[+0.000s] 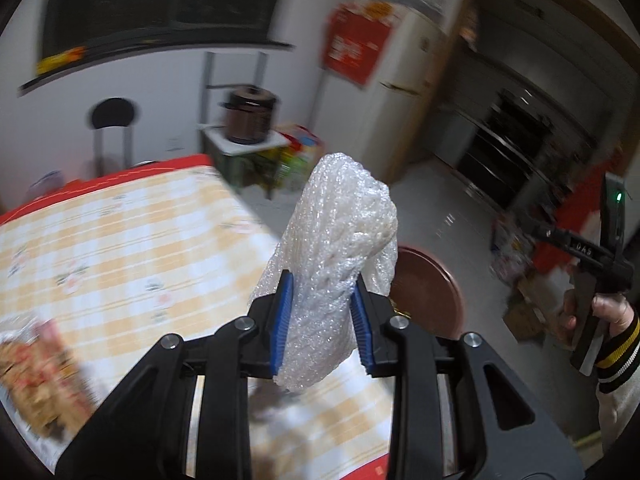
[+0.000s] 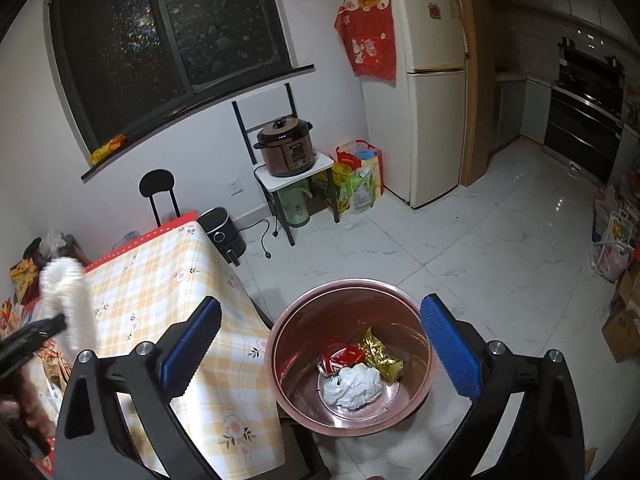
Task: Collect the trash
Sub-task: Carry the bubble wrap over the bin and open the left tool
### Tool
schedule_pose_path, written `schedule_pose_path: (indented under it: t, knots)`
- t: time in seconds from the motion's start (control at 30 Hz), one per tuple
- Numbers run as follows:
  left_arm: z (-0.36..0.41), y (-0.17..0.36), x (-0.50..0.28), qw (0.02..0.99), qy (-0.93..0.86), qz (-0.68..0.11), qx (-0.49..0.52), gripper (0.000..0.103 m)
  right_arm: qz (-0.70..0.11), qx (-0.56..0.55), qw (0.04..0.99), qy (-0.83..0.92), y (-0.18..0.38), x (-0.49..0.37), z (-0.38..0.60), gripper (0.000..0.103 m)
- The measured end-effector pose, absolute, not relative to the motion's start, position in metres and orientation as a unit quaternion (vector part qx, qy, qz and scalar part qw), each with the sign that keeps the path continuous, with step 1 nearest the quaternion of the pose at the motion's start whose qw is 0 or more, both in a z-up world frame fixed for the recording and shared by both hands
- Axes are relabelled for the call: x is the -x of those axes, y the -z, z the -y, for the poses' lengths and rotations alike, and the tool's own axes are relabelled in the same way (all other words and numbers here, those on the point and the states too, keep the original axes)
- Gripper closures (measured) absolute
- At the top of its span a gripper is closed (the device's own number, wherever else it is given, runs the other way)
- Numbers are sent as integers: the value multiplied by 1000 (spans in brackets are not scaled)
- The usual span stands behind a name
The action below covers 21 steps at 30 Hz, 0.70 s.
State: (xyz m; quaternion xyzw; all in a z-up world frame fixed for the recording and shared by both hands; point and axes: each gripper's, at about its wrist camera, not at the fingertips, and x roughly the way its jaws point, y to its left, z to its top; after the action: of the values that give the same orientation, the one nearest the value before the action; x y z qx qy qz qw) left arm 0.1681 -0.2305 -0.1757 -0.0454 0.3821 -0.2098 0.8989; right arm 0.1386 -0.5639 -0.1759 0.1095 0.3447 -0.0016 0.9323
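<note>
Your left gripper [image 1: 322, 320] pinches the bubble wrap [image 1: 340, 248] over the table [image 1: 120, 240]; your right gripper [image 2: 320, 344], spread and empty, hangs above the pink bin [image 2: 280, 360]. Three scraps already lie inside it; the wrap remains undeposited. Checked cloth, white tiled floor [image 2: 500, 248], fridge [image 2: 424, 80] far right.

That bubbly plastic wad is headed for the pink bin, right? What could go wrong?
The bubble wrap is big and springy, pinched only low down by the left gripper, so it might slip out early. The bin stands close beside the table; a drop short could land on the tabletop or floor.
</note>
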Motion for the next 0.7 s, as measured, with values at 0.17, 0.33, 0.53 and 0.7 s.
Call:
schedule_pose_path:
  t: [0.17,0.33,0.53,0.7]
  knots:
    - [309,197,-201,869,280,-408,27,72,-346,-122,930,18,177,-124,581,5]
    - [384,212,-232,848,329,-416,11,71,-355,-121,926,43,181,-106,600,5]
    - [440,213,-259,832,359,-423,14,40,-364,-135,919,72,190,-93,620,5]
    - [444,199,-261,844,357,-399,16,16,-365,-136,918,69,193,-94,618,5]
